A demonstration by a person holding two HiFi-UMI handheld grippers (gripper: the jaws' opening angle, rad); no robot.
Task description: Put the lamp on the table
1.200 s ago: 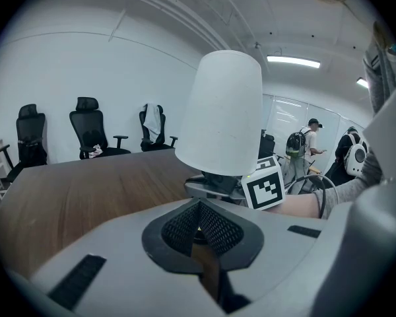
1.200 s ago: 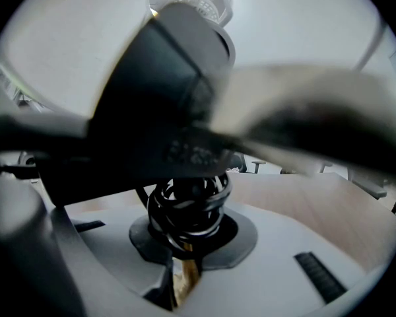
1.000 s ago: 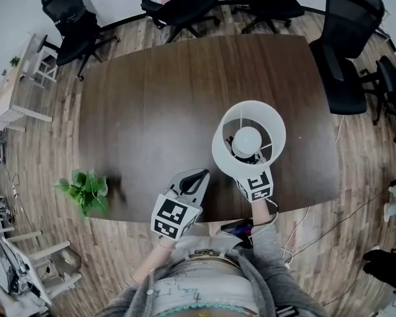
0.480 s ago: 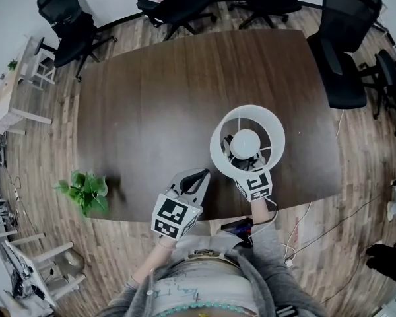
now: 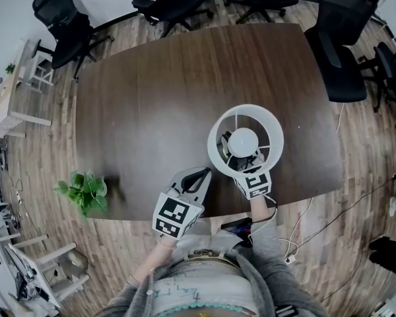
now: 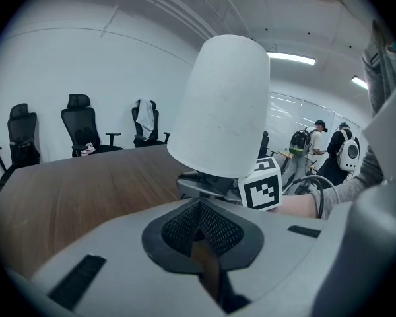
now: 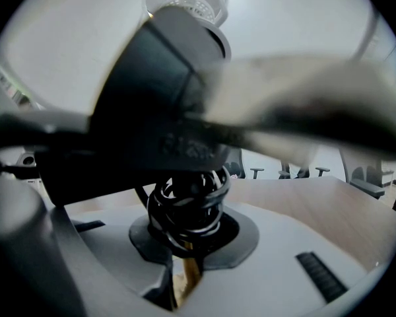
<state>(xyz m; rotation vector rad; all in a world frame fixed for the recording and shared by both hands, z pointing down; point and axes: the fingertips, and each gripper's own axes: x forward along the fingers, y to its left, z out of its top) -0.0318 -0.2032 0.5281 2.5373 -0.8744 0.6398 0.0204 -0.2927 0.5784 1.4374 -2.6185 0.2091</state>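
Right claw [image 5: 250, 172] is closed on the lamp [image 5: 244, 137], low on its neck, and my left claw [image 5: 197, 179] waits just beside it on the left, its jaws together with nothing between them.

The lamp stands upright, with its long axis vertical and the open top of the shade facing up to my head. From the head view I look straight down through the shade onto the round white bulb. What the right claw pinches is seen only in the right gripper view: a black coiled stem [image 7: 187, 207] sits between the pads, and the dark socket rises directly above them. From the left gripper view I get the side of the white shade [image 6: 218, 104], above and ahead of the left claw [image 6: 199, 233], with the marker cube [image 6: 261, 185] of the right claw under it. I cannot tell if the foot of the lamp touches the bench [image 5: 152, 91].

Both claws are at the near edge of the bench. Ahead of them the dark top is wide and bare up to the far edge, where black chairs [image 5: 59, 28] stand. A green plant [image 5: 84, 190] is on the floor, left of the left claw.
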